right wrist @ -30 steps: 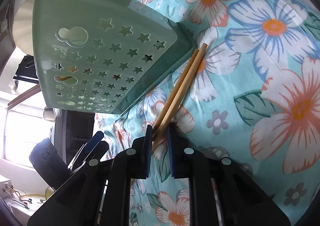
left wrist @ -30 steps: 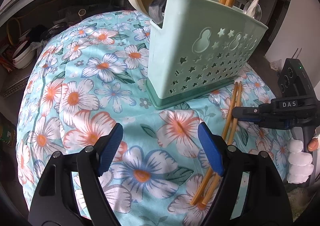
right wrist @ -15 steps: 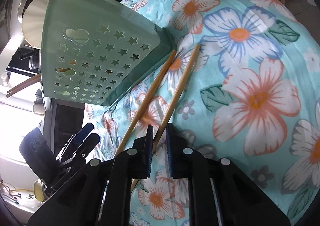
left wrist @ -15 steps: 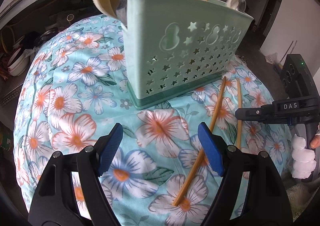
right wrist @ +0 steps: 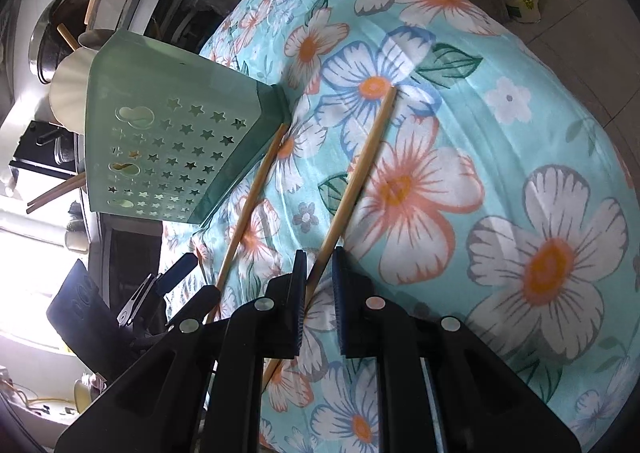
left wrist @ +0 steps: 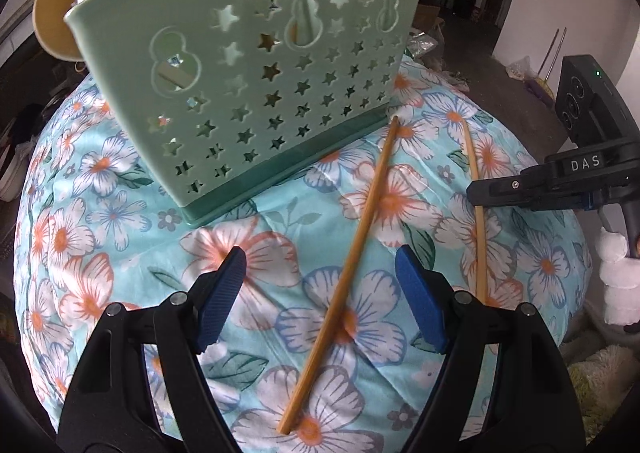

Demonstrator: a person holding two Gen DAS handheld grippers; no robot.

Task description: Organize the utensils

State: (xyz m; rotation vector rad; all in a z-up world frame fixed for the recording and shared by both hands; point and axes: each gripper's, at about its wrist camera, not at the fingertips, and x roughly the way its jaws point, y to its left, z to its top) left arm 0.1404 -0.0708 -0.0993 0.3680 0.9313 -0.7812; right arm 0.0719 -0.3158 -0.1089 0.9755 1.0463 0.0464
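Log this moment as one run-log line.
left gripper: open over loose bamboo chopstick | right gripper: shut on second bamboo chopstick | mint-green star-punched plastic utensil holder: upright on floral cloth

utensil holder (left wrist: 256,93) on floral cloth (left wrist: 120,221), 2 chopsticks: one (left wrist: 352,253) lying in front of the holder, other (left wrist: 478,213) to its right

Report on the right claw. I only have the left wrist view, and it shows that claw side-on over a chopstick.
Observer: The right claw stands narrow, with the chopstick running between its pads. I cannot tell whether they pinch it.
Operator: Say where along the stick the claw sits.
Observer: Near one end. Most of the stick lies ahead of the pads on the flowered cloth, and the rest runs back under the claw.
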